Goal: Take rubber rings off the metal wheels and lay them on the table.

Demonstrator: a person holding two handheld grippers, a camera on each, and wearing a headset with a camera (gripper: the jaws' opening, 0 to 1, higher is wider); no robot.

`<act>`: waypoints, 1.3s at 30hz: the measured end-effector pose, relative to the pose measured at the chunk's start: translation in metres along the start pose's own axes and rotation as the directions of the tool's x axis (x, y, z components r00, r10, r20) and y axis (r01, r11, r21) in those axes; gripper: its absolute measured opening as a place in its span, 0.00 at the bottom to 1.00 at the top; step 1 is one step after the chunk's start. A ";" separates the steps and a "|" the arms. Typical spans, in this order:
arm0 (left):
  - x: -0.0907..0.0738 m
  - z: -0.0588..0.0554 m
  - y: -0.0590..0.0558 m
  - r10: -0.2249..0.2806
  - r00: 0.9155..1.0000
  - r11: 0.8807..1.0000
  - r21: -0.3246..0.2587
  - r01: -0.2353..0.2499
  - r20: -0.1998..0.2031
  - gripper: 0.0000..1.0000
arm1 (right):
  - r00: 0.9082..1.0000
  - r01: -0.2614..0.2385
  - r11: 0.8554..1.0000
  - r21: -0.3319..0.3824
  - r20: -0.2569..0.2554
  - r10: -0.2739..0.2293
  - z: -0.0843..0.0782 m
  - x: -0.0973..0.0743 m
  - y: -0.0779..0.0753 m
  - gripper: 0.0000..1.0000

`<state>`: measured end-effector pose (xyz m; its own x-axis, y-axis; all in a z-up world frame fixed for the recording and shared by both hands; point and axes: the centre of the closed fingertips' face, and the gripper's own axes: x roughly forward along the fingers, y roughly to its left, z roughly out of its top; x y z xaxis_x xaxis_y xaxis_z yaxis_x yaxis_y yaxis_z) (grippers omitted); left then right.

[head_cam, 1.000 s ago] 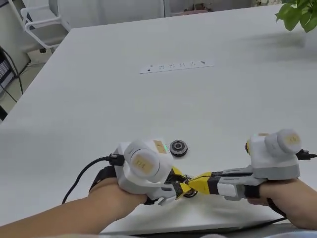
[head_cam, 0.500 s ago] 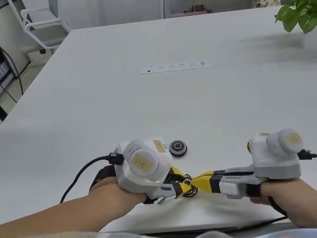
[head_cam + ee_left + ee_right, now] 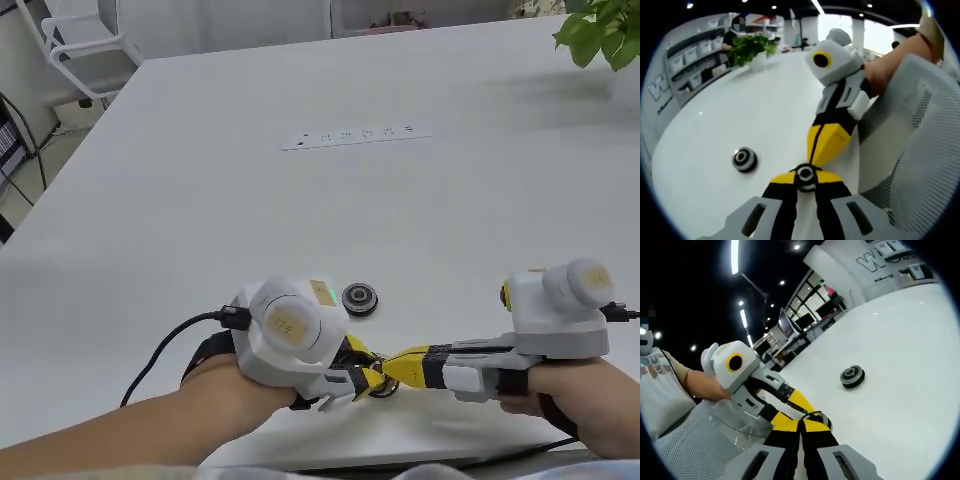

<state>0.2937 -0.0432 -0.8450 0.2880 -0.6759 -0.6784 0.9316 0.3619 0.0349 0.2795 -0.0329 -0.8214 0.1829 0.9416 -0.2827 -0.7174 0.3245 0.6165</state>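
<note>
Two metal wheels in play. The held wheel (image 3: 805,173) sits between the yellow tips of the left gripper (image 3: 805,177), whose jaws are closed down onto it from both sides. It is over the near edge of the table (image 3: 300,210); I can't tell whether it touches the top.

The right gripper (image 3: 801,423) comes in from the opposite side, nose to nose with the left one. Its jaws are closed to a thin slit, and the tips are right at the held wheel's rim. I can't tell whether they have hold of anything on that wheel; the contact point is too small and is covered by the tips. From the left gripper view, its yellow tips taper to a point against the top of the wheel.

The loose wheel (image 3: 360,297) lies flat on the table, just beyond the left gripper's white body and clear of both sets of jaws. It has a dark outer band and a pale hub.

Other items:
- A black cable (image 3: 165,352) runs off the left gripper's back end.
- A white power strip (image 3: 355,135) lies mid-table, well away from the work.
- A green plant (image 3: 600,30) is at the far right corner.
- A mesh chair (image 3: 920,150) is near the person.
</note>
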 end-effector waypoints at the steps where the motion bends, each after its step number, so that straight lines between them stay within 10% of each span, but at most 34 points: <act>1: 0.000 0.000 0.000 -0.001 1.000 1.000 0.000 0.001 0.000 0.13 | 1.000 0.005 1.000 -0.005 -0.001 -0.005 0.000 0.000 -0.001 0.00; 16: -0.014 0.005 0.000 -0.021 1.000 0.999 -0.046 0.021 0.010 0.21 | 0.999 0.036 0.999 -0.002 -0.008 -0.036 0.004 -0.001 -0.011 0.00; 39: -0.085 0.014 0.015 0.054 0.991 0.992 -0.121 -0.039 0.125 0.44 | 1.000 0.005 1.000 -0.028 0.001 -0.005 0.023 -0.001 -0.009 0.00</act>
<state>0.2861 0.0104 -0.7771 0.3634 -0.7303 -0.5784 0.8860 0.4628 -0.0277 0.3017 -0.0343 -0.8100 0.1872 0.9401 -0.2850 -0.7353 0.3265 0.5939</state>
